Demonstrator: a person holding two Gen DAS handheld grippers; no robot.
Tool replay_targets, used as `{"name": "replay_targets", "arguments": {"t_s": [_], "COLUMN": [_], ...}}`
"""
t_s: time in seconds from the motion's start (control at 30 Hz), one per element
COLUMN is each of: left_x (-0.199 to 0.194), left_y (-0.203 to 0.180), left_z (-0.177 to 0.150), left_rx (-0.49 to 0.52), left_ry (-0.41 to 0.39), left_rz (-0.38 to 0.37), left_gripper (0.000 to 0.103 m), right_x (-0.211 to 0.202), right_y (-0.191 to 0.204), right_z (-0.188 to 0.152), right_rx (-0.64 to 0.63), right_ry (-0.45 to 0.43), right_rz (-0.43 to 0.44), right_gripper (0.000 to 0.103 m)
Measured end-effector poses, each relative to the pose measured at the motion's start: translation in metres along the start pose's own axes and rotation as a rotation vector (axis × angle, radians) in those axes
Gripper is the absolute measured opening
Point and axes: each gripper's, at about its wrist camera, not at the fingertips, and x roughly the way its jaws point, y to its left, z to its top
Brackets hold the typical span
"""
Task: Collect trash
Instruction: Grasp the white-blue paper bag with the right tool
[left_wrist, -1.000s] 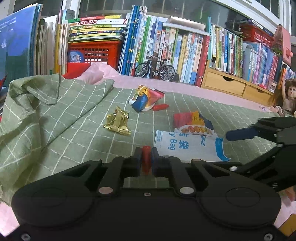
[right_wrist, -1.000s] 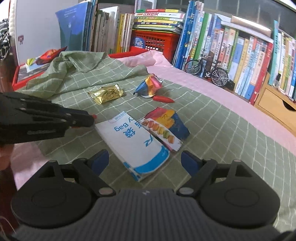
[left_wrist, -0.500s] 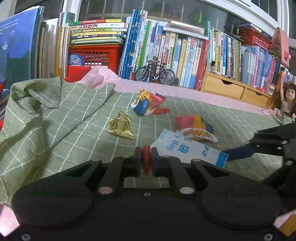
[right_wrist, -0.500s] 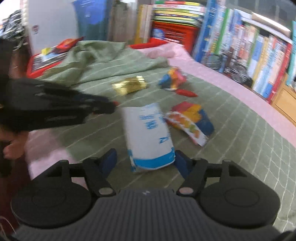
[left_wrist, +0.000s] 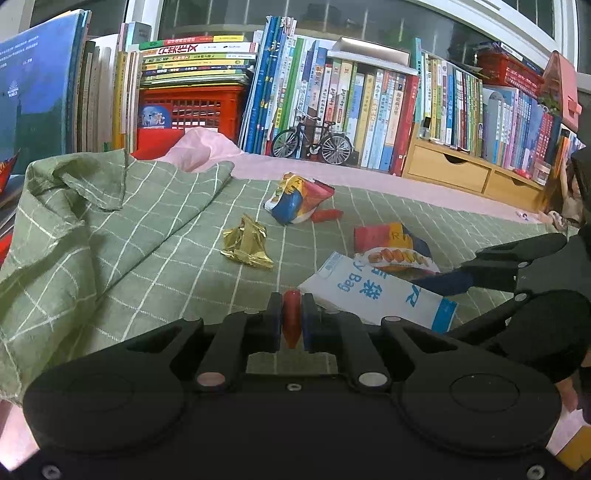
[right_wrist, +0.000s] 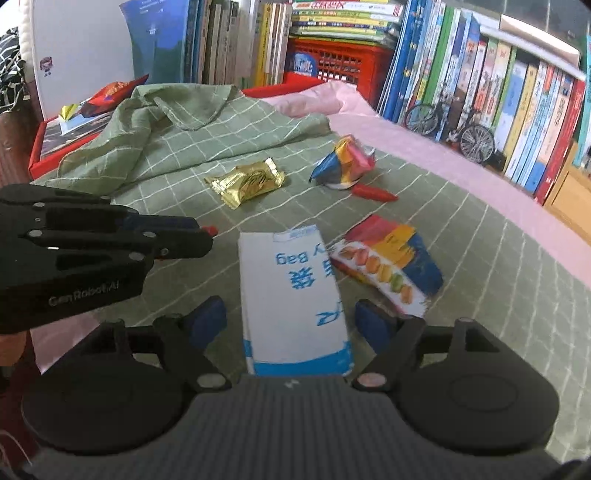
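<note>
Straddling the white bag (right_wrist: 291, 295), your right gripper (right_wrist: 291, 321) has just been narrowing its jaws, yet the pads stand clear of both long edges; the bag lies flat on the green checked cloth (right_wrist: 207, 147), its long axis running straight away from you between the fingers; your left gripper (left_wrist: 291, 321) sits clamped on a small red piece (left_wrist: 291, 321), just left of the bag, so the right one is better placed.

The white and blue paper bag (right_wrist: 291, 295), low in the middle of the right wrist view, bears blue print ending in "y Bag", seen upside down. The black left claw (right_wrist: 207, 236) at the left edge reads "Gen Robot AI". The book spines' titles are too small to read.
</note>
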Motion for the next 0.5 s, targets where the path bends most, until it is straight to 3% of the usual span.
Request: {"name": "replay_targets", "arguments": {"t_s": [0.07,0.33,0.5], "left_x": [-0.001,-0.009,-0.019], "left_y": [-0.002,-0.011,-0.022], "left_z": [-0.001,-0.002,-0.004], "left_rx": [0.008,0.018,0.04], "left_ry": [0.002,0.001,-0.006], "left_rz": [0.001,-0.022,-0.04], "left_gripper": [0.01,0.01,0.01], "right_x": [-0.004,-0.03,-0.05], "right_y": [0.003,0.005,0.001], "right_z": [-0.001,-0.009,-0.02], "right_rx": [-0.006,0.03,0.073], "right_ry": [-0.006,-0.058,-0.079], "right_rz": [0.001,-0.029,-0.048], "right_gripper": [0.056,0.031,0.028]}}
